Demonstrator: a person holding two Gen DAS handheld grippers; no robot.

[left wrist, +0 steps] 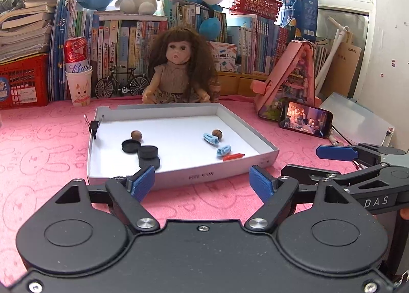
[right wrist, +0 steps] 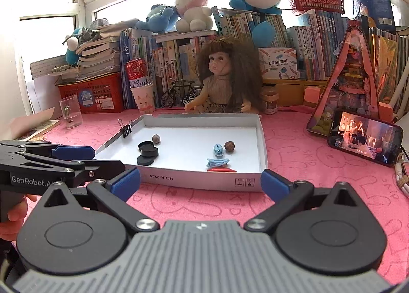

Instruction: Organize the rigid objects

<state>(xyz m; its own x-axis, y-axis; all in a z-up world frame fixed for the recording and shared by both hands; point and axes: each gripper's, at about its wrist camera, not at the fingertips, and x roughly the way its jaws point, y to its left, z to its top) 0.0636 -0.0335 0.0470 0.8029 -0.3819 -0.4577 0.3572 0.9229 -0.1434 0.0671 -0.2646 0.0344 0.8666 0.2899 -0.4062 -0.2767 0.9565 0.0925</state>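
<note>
- A table under a pink cloth carries everything;
- on it lie a white tray, a phone, a doll, a paper cup.

Behind tray you see doll seated on pink tabletop, long brown hair. Left of her, toy bicycle, then red can standing in paper cup. Red crate at far left, books stacked on top. Your right: pink triangular playhouse, phone leaning against it, screen lit. Plush toys sit atop book row. Clear glass stands at left edge in right view.
</note>
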